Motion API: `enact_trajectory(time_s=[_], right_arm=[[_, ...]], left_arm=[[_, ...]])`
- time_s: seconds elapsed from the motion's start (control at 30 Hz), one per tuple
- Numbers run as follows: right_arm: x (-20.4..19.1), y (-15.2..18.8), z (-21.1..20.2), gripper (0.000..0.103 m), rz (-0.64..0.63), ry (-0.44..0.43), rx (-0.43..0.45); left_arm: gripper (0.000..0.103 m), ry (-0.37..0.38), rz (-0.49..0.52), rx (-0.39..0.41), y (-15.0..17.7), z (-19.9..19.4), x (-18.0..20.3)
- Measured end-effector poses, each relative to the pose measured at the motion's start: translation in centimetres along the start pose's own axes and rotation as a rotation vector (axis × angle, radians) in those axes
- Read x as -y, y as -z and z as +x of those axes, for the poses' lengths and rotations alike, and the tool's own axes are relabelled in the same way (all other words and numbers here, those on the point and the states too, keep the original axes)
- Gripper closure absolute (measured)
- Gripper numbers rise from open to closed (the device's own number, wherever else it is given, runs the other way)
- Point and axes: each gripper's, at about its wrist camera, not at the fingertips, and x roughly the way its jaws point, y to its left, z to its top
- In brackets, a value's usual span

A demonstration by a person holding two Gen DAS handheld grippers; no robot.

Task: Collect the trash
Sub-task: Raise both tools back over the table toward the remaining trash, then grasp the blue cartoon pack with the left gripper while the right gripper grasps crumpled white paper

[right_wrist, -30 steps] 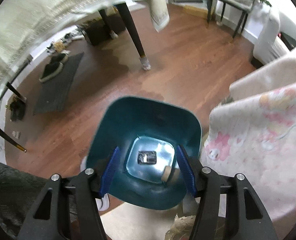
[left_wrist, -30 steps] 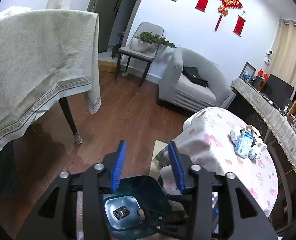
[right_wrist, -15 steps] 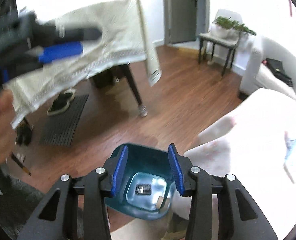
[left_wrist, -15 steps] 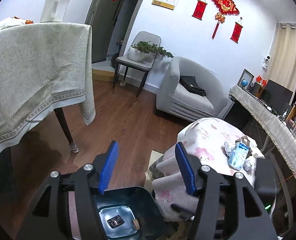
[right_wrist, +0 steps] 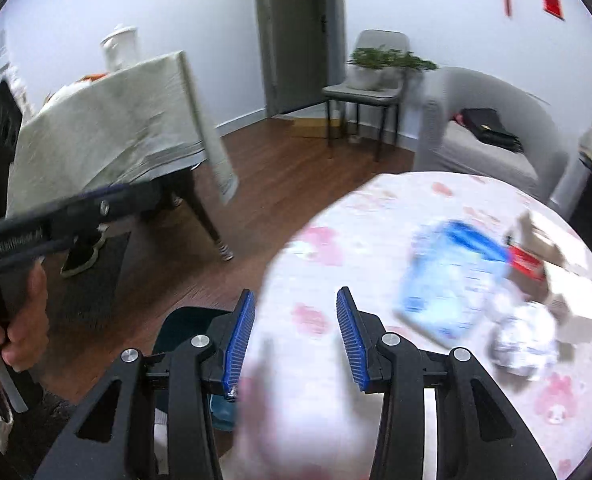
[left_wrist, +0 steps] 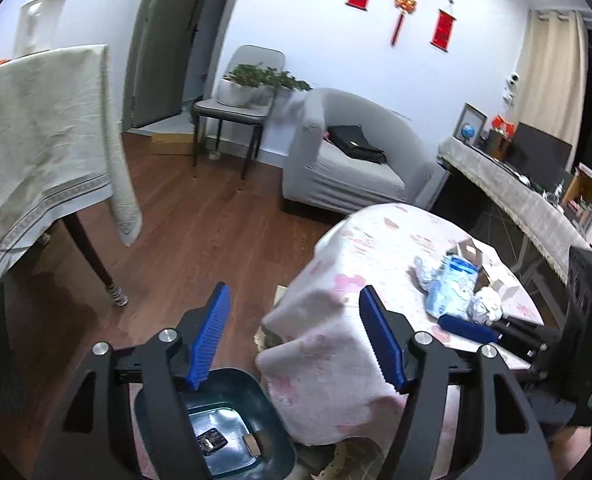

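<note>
Both grippers hang over the near edge of a round table [left_wrist: 379,240] draped in a white cloth with pink prints. On the left gripper [left_wrist: 296,336] the jaws stand well apart and have just been opening; nothing is between the blue pads, only the cloth's hanging fold below them. On the right gripper [right_wrist: 292,336] the jaws stand narrower, after closing a moment ago, yet a clear gap shows between the pads and they hold nothing — the tablecloth lies blurred under them.

The trash sits in a small heap on the tabletop. From the right wrist view it lies at about two o'clock of the gripper: a blue-and-white plastic packet [right_wrist: 447,280], a crumpled ball of white paper [right_wrist: 523,344] touching its near corner, and a white carton [right_wrist: 571,292] with a red wrapper [right_wrist: 525,262] just behind. From the left wrist view the same packet [left_wrist: 449,288] and paper ball [left_wrist: 485,304] lie at about two o'clock, with the right gripper's blue pad [left_wrist: 465,328] just beside them.

On the wooden floor, at seven o'clock of the left gripper, stands a teal bin [left_wrist: 216,432] close against the table's cloth — a dark scrap and a small pale piece lie on its bottom. A person's hand [right_wrist: 20,324] grips the left tool's handle at the left edge of the right wrist view.
</note>
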Motion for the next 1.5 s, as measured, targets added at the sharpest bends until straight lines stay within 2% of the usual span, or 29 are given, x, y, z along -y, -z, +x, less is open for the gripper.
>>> enact_trajectory(time_s=[0.07, 0.17, 0.27, 0.4, 0.57, 0.67, 1.0, 1.1, 1.33, 1.43, 1.5], right_arm=[[1.8, 0.1, -0.9, 0.058, 0.027, 0.020, 0.019], [3.8, 0.6, -1.9, 0.050, 0.060, 0.040, 0.036], [5.9, 0.9, -2.7, 0.049, 0.086, 0.057, 0.050], [8.6, 1.2, -3.6, 0.042, 0.120, 0.065, 0.062], [10.5, 1.8, -4.0, 0.040, 0.145, 0.080, 0.054], [11.7, 2.2, -3.9, 0.035, 0.159, 0.084, 0.038], [13.8, 3.6, -4.7, 0.033, 0.177, 0.119, 0.026], [14.5, 4.2, -5.0, 0.030, 0.190, 0.125, 0.021], [16.3, 5.0, -4.9, 0.029, 0.236, 0.109, 0.005], [16.4, 5.0, -5.0, 0.029, 0.247, 0.089, 0.004], [16.3, 5.0, -5.0, 0.028, 0.249, 0.075, 0.004]], left_arm=[[0.033, 0.009, 0.018, -0.014, 0.2, 0.7, 1.0], [0.033, 0.026, 0.059, -0.037, 0.6, 2.1, 3.1], [0.032, 0.036, 0.094, -0.052, 1.0, 3.2, 4.9], [0.032, 0.054, 0.123, -0.072, 1.4, 4.5, 6.6], [0.027, 0.089, 0.154, -0.098, 1.7, 6.1, 8.7], [0.026, 0.103, 0.172, -0.114, 1.9, 7.0, 10.0], [0.022, 0.144, 0.232, -0.144, 2.7, 8.8, 13.8], [0.021, 0.142, 0.249, -0.160, 3.1, 9.7, 15.0], [0.021, 0.103, 0.284, -0.206, 4.0, 11.8, 16.5], [0.022, 0.079, 0.284, -0.216, 3.7, 12.4, 16.7], [0.026, 0.073, 0.270, -0.225, 3.4, 12.7, 16.6]])
